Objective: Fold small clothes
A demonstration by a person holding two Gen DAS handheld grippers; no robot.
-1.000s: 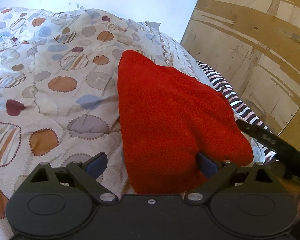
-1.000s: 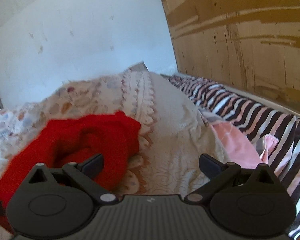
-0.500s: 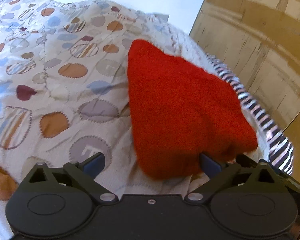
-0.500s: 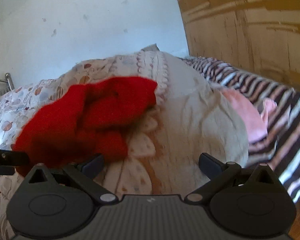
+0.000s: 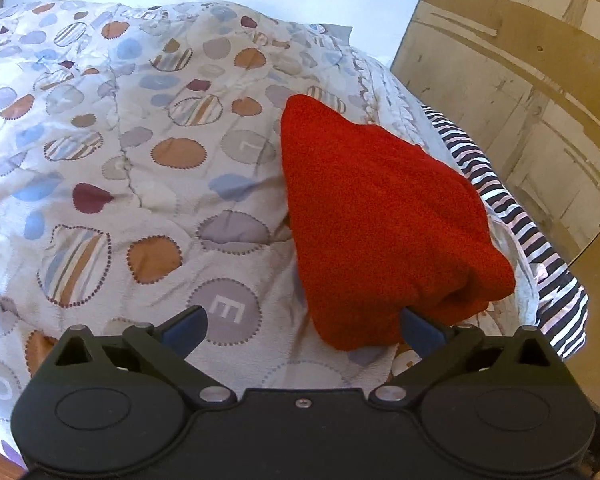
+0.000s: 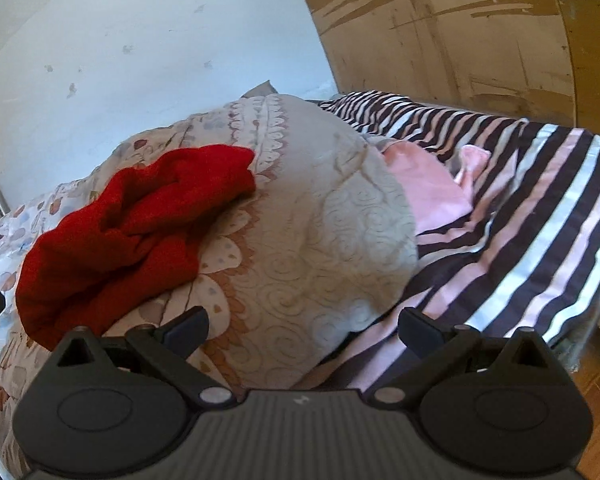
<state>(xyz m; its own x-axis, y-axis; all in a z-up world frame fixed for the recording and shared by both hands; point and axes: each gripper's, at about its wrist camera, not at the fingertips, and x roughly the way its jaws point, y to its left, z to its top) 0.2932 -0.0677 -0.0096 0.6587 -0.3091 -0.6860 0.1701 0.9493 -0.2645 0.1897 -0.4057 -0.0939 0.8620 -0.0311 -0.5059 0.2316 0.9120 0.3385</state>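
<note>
A red knitted garment [image 5: 380,224] lies folded in a rough triangle on the dotted quilt [image 5: 140,160]. In the right wrist view the red garment [image 6: 140,220] shows bunched folds along its near side. My left gripper [image 5: 302,326] is open and empty, just short of the garment's near edge, its right fingertip [image 5: 418,326] close to the cloth. My right gripper [image 6: 302,326] is open and empty, over the quilt's cream border [image 6: 300,260], to the right of the garment.
A pink garment [image 6: 432,188] lies on the black, white and pink striped sheet [image 6: 520,220] at the right. A worn wooden board [image 6: 460,20] stands behind the bed. A white wall [image 6: 140,40] is at the back. Wooden floor [image 6: 592,400] shows at the lower right.
Both grippers have drawn back from the red garment, which stays on the quilt. The right gripper has swung right and away, so more striped sheet shows.
</note>
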